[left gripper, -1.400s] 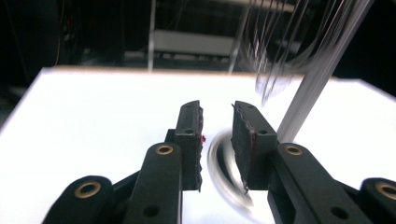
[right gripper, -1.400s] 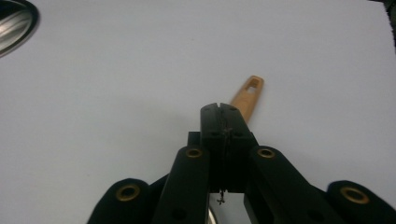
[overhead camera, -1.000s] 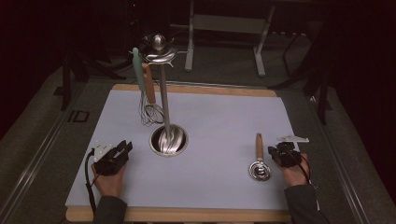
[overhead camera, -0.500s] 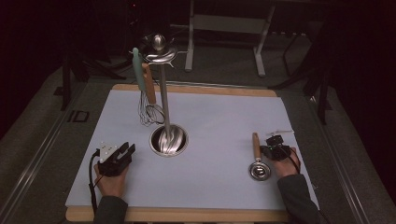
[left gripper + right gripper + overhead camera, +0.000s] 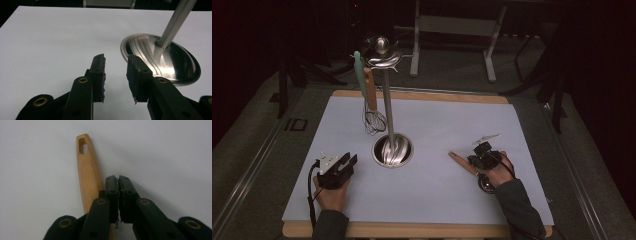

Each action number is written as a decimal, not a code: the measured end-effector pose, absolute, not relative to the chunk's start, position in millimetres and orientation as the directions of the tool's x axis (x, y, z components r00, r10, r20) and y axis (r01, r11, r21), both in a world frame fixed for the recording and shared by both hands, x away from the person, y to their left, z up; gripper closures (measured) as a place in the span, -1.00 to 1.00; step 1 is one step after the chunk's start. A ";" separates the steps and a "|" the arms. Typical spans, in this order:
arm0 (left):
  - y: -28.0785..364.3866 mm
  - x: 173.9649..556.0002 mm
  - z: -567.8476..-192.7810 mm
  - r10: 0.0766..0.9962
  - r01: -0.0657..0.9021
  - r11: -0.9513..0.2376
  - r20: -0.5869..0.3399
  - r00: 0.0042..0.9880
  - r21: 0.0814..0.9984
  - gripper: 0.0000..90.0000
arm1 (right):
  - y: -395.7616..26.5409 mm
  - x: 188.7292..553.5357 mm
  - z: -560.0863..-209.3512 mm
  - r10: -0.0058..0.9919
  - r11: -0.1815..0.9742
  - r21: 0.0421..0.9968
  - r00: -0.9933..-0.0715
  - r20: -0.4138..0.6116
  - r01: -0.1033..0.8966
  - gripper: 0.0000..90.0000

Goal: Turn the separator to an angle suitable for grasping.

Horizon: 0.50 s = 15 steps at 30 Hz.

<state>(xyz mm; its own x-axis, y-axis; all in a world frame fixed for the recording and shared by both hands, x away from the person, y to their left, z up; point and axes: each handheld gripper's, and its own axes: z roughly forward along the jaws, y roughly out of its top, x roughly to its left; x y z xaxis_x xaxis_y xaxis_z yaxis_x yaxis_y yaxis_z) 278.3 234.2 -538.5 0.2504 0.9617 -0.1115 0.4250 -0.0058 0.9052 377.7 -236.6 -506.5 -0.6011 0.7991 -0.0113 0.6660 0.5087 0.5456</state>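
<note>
**A:** Any containers on the table (image 5: 427,200)?

**B:** None as such. The nearest was the steel stand (image 5: 388,107), its dished round base (image 5: 393,150) near the middle of the white mat, with nothing lying in the dish. From its top hung a wire whisk (image 5: 372,107) with a wooden handle and a pale green utensil (image 5: 358,70), both on the nine o'clock side of the pole.

**A:** And the wooden-handled utensil?

**B:** It lay flat on the mat at about four o'clock from the base, handle (image 5: 460,161) pointing toward ten o'clock, its metal end (image 5: 486,184) partly under the right hand.

**A:** The grippers?

**B:** The right gripper (image 5: 482,159) sat over that handle; its own view showed the jaws nearly together, just starting to part, nothing between them, the handle (image 5: 87,170) just beside them with its hanging slot. The left gripper (image 5: 115,72) stood moderately apart and empty, its view showing the base's ribbed dish (image 5: 160,58) close at two o'clock.
</note>
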 end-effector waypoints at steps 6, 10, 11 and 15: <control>233.7 278.6 -538.6 0.962 0.427 -0.009 -0.108 0.250 0.904 0.49 | -243.4 374.7 -490.1 0.746 0.563 0.511 -0.665 0.023 0.649 0.63; 233.3 278.7 -538.6 0.963 0.426 -0.009 -0.107 0.248 0.905 0.48 | -247.3 373.3 -488.6 0.727 0.587 0.482 -0.685 0.038 0.650 0.59; 233.2 278.7 -538.6 0.963 0.426 -0.010 -0.106 0.247 0.904 0.48 | -248.3 373.0 -488.7 0.726 0.588 0.474 -0.686 0.048 0.655 0.58; 233.0 278.8 -538.6 0.963 0.428 -0.012 -0.105 0.248 0.904 0.47 | -252.0 374.1 -490.5 0.705 0.597 0.441 -0.700 0.109 0.670 0.55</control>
